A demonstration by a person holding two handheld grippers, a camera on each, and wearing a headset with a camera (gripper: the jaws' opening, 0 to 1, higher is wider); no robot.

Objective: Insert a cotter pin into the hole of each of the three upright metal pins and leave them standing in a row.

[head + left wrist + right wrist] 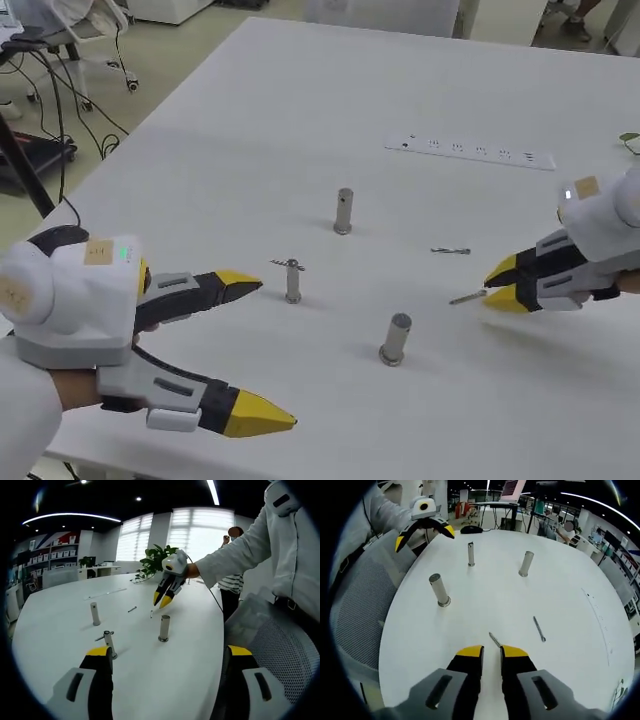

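- Left tool, nearest, gapes wide at the near left, holding nothing.
- Right tool is narrow, with a gap between its jaws. Its tips meet a loose cotter on the surface, not yet pinched.
- Middle pin carries a cotter; far pin and near pin look empty. A spare cotter lies beyond.
- Best to nip the cotter's end squarely, steady the near pin with the left tool, and line the cotter's tip up with the hole.
- No writing is readable; the tan sticker looks blank.

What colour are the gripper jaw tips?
Yellow, on black jaws; the left gripper shows it best in the head view.
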